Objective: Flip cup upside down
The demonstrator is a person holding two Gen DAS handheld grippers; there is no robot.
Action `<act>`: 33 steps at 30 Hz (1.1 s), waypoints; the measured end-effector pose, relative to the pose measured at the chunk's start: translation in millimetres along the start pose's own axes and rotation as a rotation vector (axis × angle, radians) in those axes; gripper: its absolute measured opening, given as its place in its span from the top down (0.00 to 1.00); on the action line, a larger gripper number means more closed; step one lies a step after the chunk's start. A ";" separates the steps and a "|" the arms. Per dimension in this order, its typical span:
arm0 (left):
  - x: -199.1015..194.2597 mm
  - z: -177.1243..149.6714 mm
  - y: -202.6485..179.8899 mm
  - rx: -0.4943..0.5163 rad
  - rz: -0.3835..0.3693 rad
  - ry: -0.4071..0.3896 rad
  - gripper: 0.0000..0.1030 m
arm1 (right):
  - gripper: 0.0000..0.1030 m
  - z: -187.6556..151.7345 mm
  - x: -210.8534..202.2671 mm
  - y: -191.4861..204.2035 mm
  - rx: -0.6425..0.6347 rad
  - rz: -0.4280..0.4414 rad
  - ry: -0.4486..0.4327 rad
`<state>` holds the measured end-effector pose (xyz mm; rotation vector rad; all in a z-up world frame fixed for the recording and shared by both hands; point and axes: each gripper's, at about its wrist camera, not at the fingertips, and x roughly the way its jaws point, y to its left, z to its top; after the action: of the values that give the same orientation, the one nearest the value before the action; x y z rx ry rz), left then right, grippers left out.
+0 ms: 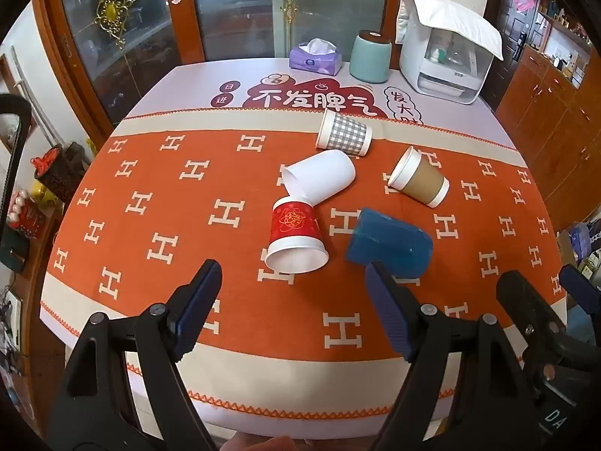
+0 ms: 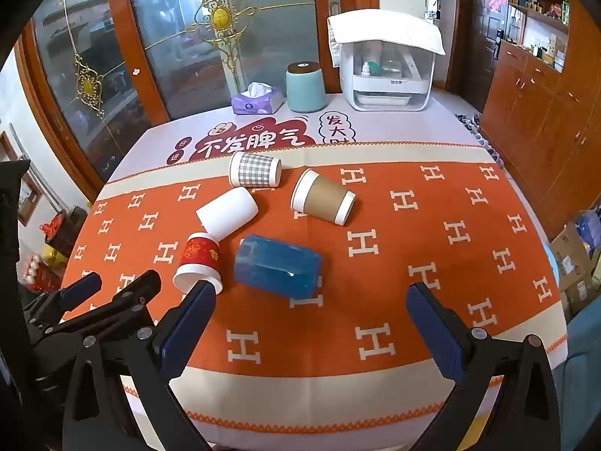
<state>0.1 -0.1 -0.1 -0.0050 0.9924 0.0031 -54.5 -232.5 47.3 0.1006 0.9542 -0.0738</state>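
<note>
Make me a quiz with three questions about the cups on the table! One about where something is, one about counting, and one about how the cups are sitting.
1. Which cup lies nearest the tissue box?
A. the blue cup
B. the checked cup
C. the red cup

2. How many cups are on the tablecloth?
A. three
B. five
C. seven

3. How are the cups sitting?
A. all on their sides
B. all standing upright
C. stacked in one tower

Answers:
1 B, since the checked cup lies at the far edge of the group, toward the tissue box.
2 B, counting the checked cup, white cup, brown cup, red cup and blue cup.
3 A, because each one lies tipped over. Both the left tongs and right tongs are open and hold nothing.
</note>
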 end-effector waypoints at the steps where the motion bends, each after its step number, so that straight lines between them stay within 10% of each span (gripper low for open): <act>1: 0.0 0.0 0.1 -0.002 -0.005 0.001 0.25 | 0.00 0.0 -0.4 0.1 0.000 -0.003 0.001; 33: 0.7 -0.2 2.3 -0.010 -0.021 0.009 0.25 | 0.00 0.0 0.5 -1.2 0.003 0.008 0.006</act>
<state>0.3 2.3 -0.8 -0.0249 1.0011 -0.0111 -54.3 -233.7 46.8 0.1075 0.9601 -0.0680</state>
